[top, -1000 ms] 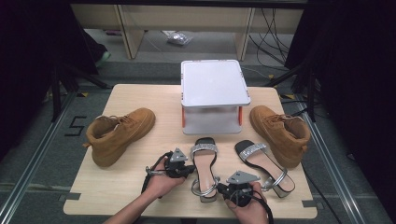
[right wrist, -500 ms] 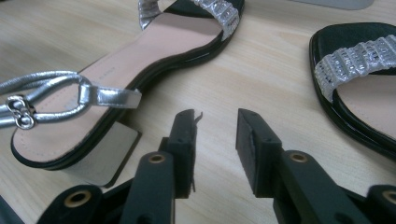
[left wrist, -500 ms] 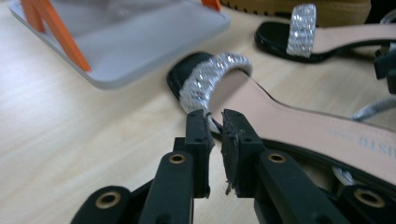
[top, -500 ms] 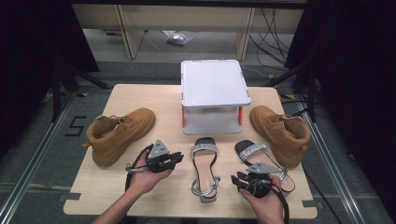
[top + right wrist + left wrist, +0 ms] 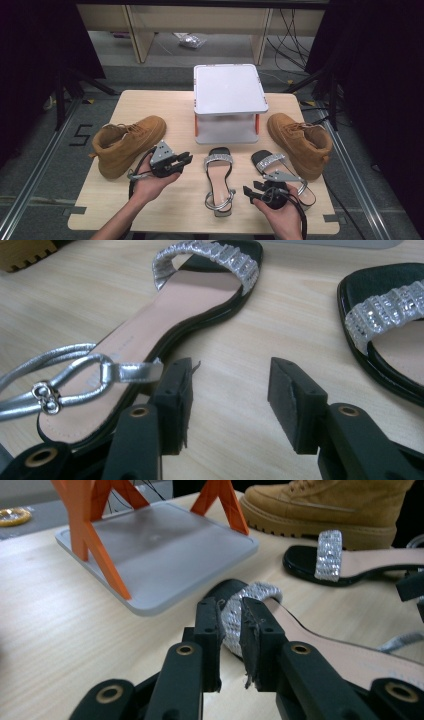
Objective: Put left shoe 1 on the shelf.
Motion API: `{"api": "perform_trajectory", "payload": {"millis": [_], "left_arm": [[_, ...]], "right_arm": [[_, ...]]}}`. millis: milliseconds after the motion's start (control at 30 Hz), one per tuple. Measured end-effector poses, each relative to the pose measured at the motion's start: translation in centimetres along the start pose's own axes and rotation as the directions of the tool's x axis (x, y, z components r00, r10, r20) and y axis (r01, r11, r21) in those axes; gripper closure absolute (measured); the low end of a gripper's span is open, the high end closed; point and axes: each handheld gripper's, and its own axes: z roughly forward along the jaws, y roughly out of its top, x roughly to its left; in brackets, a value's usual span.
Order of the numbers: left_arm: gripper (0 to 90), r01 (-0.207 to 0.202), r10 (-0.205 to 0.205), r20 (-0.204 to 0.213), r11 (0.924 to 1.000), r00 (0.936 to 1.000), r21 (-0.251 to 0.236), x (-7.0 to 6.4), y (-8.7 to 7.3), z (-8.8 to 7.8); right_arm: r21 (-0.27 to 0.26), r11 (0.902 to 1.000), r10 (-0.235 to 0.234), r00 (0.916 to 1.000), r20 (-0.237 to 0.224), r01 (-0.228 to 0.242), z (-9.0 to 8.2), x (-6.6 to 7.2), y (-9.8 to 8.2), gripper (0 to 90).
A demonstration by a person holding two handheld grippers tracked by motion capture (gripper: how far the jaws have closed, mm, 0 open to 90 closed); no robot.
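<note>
On the pale wood-grain table (image 5: 125, 200) lie two black-soled sandals with tan insoles, glittery silver toe bands and thin metallic ankle straps. The middle sandal (image 5: 218, 180) lies flat, toe toward the white stand (image 5: 227, 102), a square smooth plastic tray on orange legs. The right sandal (image 5: 280, 172) lies just beside it, near a tan suede boot (image 5: 300, 142) with a ridged sole; a matching boot (image 5: 125, 145) sits at the left. The left gripper (image 5: 184, 159) hangs just left of the middle sandal, its blocky black jaws having just been opening, a narrow gap between them with nothing in it. The right gripper (image 5: 250, 192) sits between the two sandals' heels, its jaws likewise just opened, spread wide over bare wood, one beside the middle sandal's looped strap (image 5: 75, 372).
</note>
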Motion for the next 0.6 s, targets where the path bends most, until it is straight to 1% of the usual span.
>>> {"api": "perform_trajectory", "payload": {"millis": [33,100,133,167,200,233,267,300,333,367,400,433,467,500,533,567,600], "left_arm": [[77.1,0.000,0.000,-0.004,1.0000,1.0000,-0.006,0.1,0.2,0.0],[77.1,-0.002,0.002,-0.003,0.9998,1.0000,-0.021,0.5,1.0,0.2],[77.3,-0.007,0.007,-0.012,0.9998,0.9999,-0.020,0.5,1.3,0.3],[77.3,-0.012,0.011,-0.015,0.9994,0.9998,-0.031,0.7,1.8,0.4],[77.6,-0.016,0.015,-0.016,0.9989,0.9998,-0.043,0.8,2.4,0.6],[77.8,-0.020,0.019,-0.019,0.9988,0.9996,-0.045,1.0,2.9,0.7],[80.1,-0.018,0.017,-0.022,0.9982,0.9996,-0.057,1.3,3.9,0.9],[81.4,-0.025,0.023,-0.023,0.9981,0.9995,-0.056,1.5,4.5,1.0],[83.2,-0.025,0.023,-0.023,0.9981,0.9995,-0.056,1.5,4.5,1.0],[83.2,-0.024,0.022,-0.026,0.9976,0.9994,-0.066,1.7,5.2,1.2],[85.2,-0.028,0.027,-0.023,0.9970,0.9994,-0.072,2.0,5.8,1.4],[88.0,-0.017,0.015,-0.031,0.9962,0.9994,-0.085,2.2,7.0,1.7],[88.5,-0.017,0.015,-0.031,0.9962,0.9994,-0.085,2.2,7.0,1.7],[88.5,-0.018,0.016,-0.033,0.9957,0.9994,-0.090,2.4,7.7,2.0],[88.9,-0.016,0.013,-0.035,0.9953,0.9993,-0.096,2.5,8.3,2.3],[89.0,-0.016,0.012,-0.037,0.9951,0.9993,-0.098,2.6,8.6,2.5],[89.0,-0.011,0.008,-0.038,0.9953,0.9992,-0.096,2.7,9.1,2.8]], "right_arm": [[-0.013,0.9999,-0.011,0.9997,-0.021,0.011,0.2,-0.2,0.2,51.9],[-0.001,0.9999,-0.012,0.9999,-0.010,0.012,0.3,-0.3,0.6,51.0],[0.001,0.9999,-0.015,0.9998,-0.009,0.015,0.4,-0.3,1.0,50.2],[0.001,0.9999,-0.015,0.9998,-0.009,0.015,0.4,-0.3,1.0,50.2],[0.002,0.9999,-0.011,0.9998,-0.018,0.011,0.5,-0.3,1.1,50.1],[0.001,1.0000,-0.002,0.9998,-0.021,0.002,0.5,-0.2,1.3,49.8],[0.010,0.9999,0.007,0.9999,-0.012,-0.007,0.6,0.0,1.7,49.5],[0.013,0.9998,0.016,0.9997,-0.021,-0.015,0.6,0.1,1.8,49.5],[0.013,0.9998,0.016,0.9997,-0.021,-0.015,0.6,0.1,1.8,49.5],[0.009,0.9996,0.026,0.9993,-0.029,-0.025,0.8,0.3,2.0,49.5],[0.012,0.9998,0.019,0.9989,-0.043,-0.018,1.0,0.4,2.3,49.5],[0.026,0.9996,0.011,0.9990,-0.044,-0.009,1.2,1.0,2.8,49.5],[0.026,0.9996,0.011,0.9990,-0.044,-0.009,1.2,1.0,2.8,49.5],[0.029,0.9995,0.009,0.9987,-0.049,-0.007,1.3,1.1,3.0,49.5],[0.048,0.9985,0.030,0.9983,-0.050,-0.028,1.6,1.7,3.4,48.9],[0.033,0.9994,0.004,0.9981,-0.062,-0.002,1.8,1.7,3.6,48.9],[0.033,0.9994,0.004,0.9981,-0.062,-0.002,1.8,1.7,3.6,48.9]]}}
